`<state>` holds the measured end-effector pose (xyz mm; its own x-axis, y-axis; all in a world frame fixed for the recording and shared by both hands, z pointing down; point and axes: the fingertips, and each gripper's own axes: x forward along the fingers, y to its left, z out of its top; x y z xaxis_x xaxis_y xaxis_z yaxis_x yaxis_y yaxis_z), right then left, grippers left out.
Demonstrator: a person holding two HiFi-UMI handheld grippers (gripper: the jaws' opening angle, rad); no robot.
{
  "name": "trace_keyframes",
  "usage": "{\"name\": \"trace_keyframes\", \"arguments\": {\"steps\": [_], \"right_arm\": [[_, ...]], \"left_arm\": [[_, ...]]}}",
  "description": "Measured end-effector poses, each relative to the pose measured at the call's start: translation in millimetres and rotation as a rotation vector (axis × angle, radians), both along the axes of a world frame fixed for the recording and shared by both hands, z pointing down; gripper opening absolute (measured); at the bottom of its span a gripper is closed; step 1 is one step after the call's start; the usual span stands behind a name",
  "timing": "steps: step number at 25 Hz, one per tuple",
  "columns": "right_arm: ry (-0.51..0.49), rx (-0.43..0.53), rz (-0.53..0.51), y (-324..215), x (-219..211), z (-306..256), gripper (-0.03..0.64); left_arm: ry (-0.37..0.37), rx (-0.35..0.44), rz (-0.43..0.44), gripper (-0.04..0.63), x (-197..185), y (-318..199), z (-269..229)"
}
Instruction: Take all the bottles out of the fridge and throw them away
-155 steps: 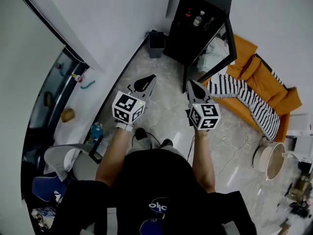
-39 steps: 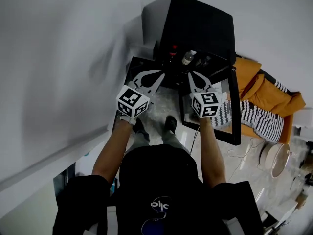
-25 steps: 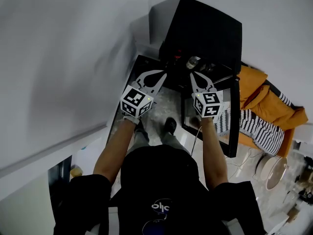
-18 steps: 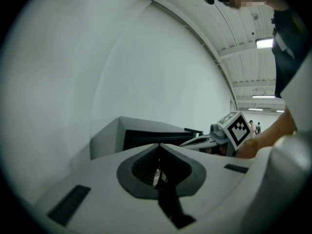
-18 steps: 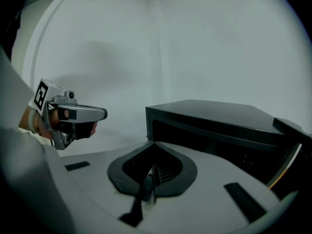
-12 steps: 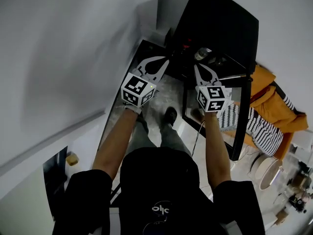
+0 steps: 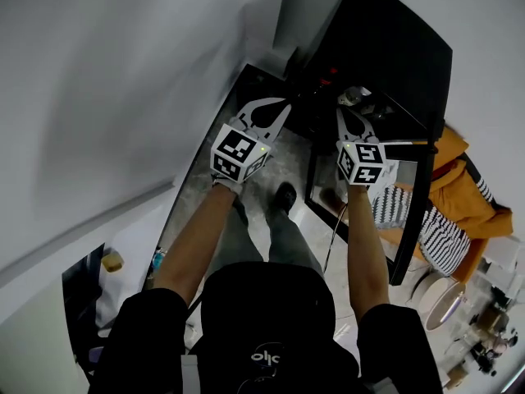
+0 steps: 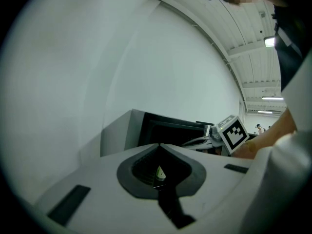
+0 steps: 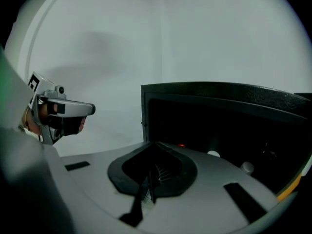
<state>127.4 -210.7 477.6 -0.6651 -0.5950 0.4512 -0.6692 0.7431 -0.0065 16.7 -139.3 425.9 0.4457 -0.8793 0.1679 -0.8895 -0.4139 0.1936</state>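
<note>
Bottles are seen inside the black fridge, caps up, long axis approx. vertical (bodies lost in the dark). Left tool & right tool are both pressed together, nothing pinched, held just before the opening. The fridge is backed by a white wall on a pale marbled floor; an orange sofa is seen at right.

The fridge, at one o'clock in the head view, has a smooth black shell with a dull sheen, and its door holds glossy glass. The floor is polished mottled stone. The sofa at three o'clock is orange cloth under a striped woven throw.
</note>
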Motion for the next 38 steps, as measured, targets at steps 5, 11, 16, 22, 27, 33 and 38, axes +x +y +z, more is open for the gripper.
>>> {"name": "trace_keyframes", "arguments": {"steps": [5,11,16,22,27,33,38], "right_arm": [[0.008,0.014,-0.004,-12,-8,23,0.008],[0.008,0.028,0.012,-26,-13,58,0.008],[0.002,0.036,0.030,-40,-16,91,0.008],[-0.024,0.050,0.040,-49,-22,117,0.008],[-0.026,0.079,0.062,-52,-31,130,0.008],[-0.059,0.098,0.181,-58,-36,137,0.008],[-0.073,0.115,0.234,-55,-38,140,0.008]], "left_arm": [[-0.004,0.014,-0.006,0.006,2,-4,11],[0.007,0.017,-0.021,0.006,7,-4,39],[0.008,0.021,-0.035,0.006,9,-9,68],[0.002,0.019,-0.025,0.006,15,-18,97],[0.007,0.033,0.042,0.006,18,-24,108],[0.052,0.037,0.140,0.006,17,-20,117],[0.039,0.048,0.193,0.006,20,-17,128]]}}
